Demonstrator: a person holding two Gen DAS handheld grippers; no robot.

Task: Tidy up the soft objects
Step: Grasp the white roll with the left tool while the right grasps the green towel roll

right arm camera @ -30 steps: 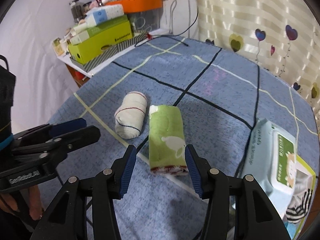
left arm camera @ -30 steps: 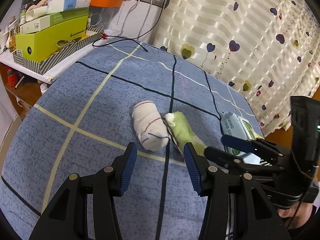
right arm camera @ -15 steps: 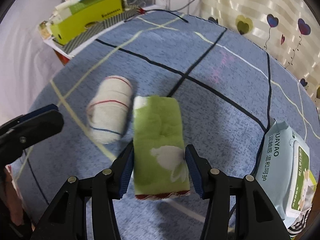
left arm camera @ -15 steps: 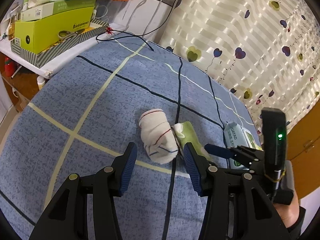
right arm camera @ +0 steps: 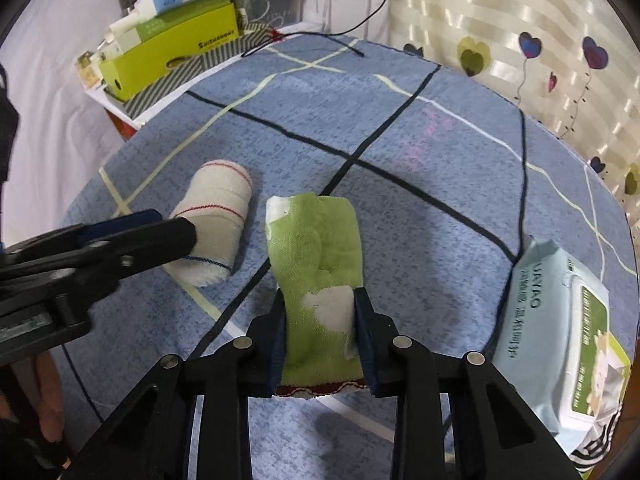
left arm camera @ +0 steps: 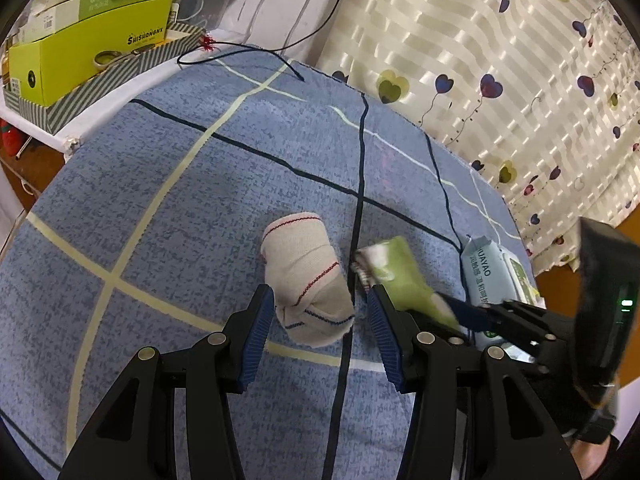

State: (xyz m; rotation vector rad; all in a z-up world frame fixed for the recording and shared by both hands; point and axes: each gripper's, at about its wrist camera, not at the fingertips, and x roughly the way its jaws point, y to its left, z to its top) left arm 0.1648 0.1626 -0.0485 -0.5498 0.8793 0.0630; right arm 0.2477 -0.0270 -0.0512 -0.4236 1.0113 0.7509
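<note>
Two rolled cloths lie side by side on the blue checked tablecloth (left arm camera: pixel 200 208). The white rolled cloth (left arm camera: pixel 304 276) with thin red and blue stripes has its near end between the pads of my left gripper (left arm camera: pixel 320 294), which stands open around it without pressing. The green rolled towel (right arm camera: pixel 316 248) sits between the closing jaws of my right gripper (right arm camera: pixel 320 296), and the pads pinch its near end inward. In the right wrist view the left gripper's fingers (right arm camera: pixel 160 236) cover part of the white rolled cloth (right arm camera: pixel 216 208).
A pale blue pack of wet wipes (right arm camera: pixel 560 312) lies on the right of the cloth. Yellow-green boxes (left arm camera: pixel 88 56) are stacked on a shelf at the back left, with a black cable (left arm camera: pixel 240 52) trailing onto the table. A heart-patterned curtain (left arm camera: pixel 480 60) hangs behind.
Both grippers have come down and forward onto the rolls. The right gripper's jaws have narrowed onto the green towel, squeezing it. The left gripper now straddles the white roll.
</note>
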